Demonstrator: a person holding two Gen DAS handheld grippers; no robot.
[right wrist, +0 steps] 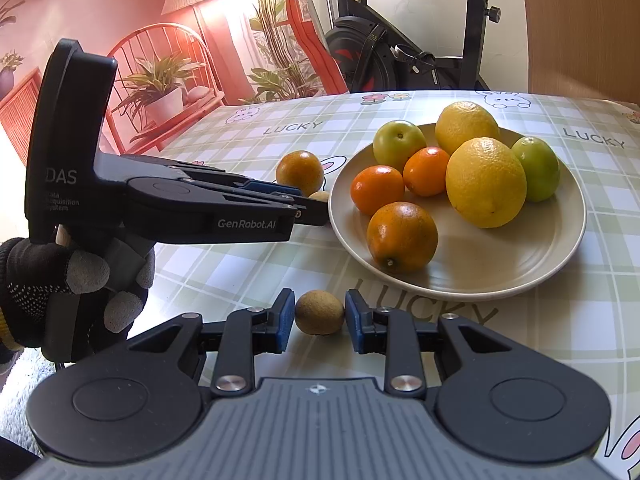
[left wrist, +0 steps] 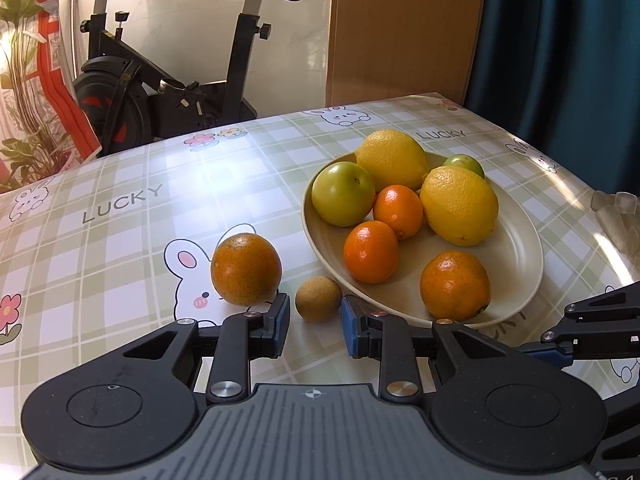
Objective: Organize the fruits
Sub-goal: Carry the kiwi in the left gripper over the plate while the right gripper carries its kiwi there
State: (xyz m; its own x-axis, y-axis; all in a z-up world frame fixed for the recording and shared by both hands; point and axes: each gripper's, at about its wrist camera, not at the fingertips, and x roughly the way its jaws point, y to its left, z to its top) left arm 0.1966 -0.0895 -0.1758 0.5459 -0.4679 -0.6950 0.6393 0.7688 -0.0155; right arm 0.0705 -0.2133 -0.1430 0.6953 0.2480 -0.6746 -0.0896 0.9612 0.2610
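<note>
A beige plate [left wrist: 516, 264] [right wrist: 520, 264] holds two lemons [left wrist: 458, 206], two green fruits [left wrist: 343, 194] and three oranges [left wrist: 455, 285]. On the table left of the plate lie a speckled orange [left wrist: 246, 269] [right wrist: 300, 173] and a small brown round fruit [left wrist: 318, 299] [right wrist: 319, 196]. My left gripper [left wrist: 315, 324] is open, its pads either side of that brown fruit, not touching. My right gripper [right wrist: 317, 322] is open around a second small brown fruit [right wrist: 320, 312] in front of the plate. The right gripper's side shows in the left wrist view [left wrist: 580, 332].
The table has a green checked "LUCKY" cloth [left wrist: 132, 200]. An exercise bike [left wrist: 168, 92] stands beyond the far edge, plants [left wrist: 24, 80] at the left, a wooden panel [left wrist: 400, 28] and dark curtain [left wrist: 560, 40] behind. A gloved hand [right wrist: 60, 280] holds the left gripper.
</note>
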